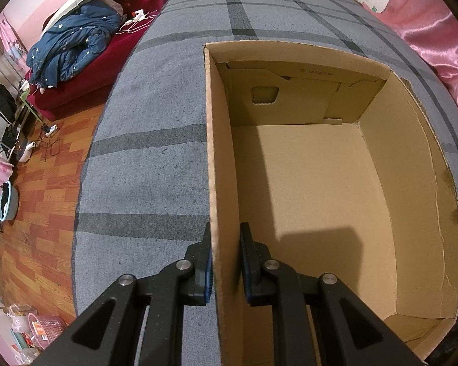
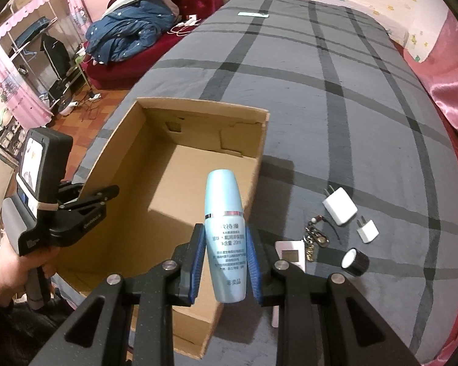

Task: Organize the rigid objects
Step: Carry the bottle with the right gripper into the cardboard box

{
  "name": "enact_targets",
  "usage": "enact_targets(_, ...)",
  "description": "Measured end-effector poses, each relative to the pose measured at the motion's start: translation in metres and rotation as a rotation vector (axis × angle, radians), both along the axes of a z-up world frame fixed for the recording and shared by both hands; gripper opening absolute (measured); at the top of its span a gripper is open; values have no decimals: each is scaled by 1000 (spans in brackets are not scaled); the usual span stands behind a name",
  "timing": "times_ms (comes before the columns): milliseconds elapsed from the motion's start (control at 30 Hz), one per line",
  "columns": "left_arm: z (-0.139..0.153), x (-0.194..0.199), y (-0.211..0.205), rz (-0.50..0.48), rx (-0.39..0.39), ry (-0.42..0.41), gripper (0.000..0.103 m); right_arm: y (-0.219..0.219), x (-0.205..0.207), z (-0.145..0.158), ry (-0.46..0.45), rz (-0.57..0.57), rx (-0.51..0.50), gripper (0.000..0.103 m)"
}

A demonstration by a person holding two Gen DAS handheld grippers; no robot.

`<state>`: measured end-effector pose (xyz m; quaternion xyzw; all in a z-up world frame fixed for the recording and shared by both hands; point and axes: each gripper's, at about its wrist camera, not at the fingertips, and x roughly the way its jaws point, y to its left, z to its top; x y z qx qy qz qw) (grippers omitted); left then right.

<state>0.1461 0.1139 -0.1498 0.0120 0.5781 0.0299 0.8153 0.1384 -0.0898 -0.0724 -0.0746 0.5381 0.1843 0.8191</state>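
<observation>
Cardboard makes up the open box (image 2: 180,183) on the grey plaid bedcover (image 2: 336,106), and its floor is bare. The left gripper (image 1: 226,250) straddles the box's left wall, one finger outside and one inside; its pads sit close to the wall, though I cannot tell whether they actually squeeze it. The right gripper (image 2: 226,253) pinches a pale blue bottle (image 2: 225,235) between blue pads, cap end pointing forward, over the box's near right corner.

Risks, as I judge them: the bottle's smooth tapered body could slide out of the pads if the grip loosens, and released this close to the corner it could strike the rim and roll onto the cover. If the left gripper is not really holding the wall, a knock could shift the light box.

Still outside, right of the box, lie 2 white plug adapters (image 2: 340,206) (image 2: 367,230), a key bunch (image 2: 316,242), a small white device with a screen (image 2: 290,254) and a black cap (image 2: 355,261).

Chinese text covers the bottle; "20ml" and "非卖品" are readable. Faint print on the box's far flap is illegible.
</observation>
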Motion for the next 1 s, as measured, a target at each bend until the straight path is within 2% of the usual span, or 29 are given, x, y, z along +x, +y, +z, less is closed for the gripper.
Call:
enact_targets(667,-1,0,1,0,3,-1,16,57,20,-54,82,28,-20,28)
enact_targets(1000,-1,-1,1,1,3,0,16,72,40,-93,178,-8,-2,28)
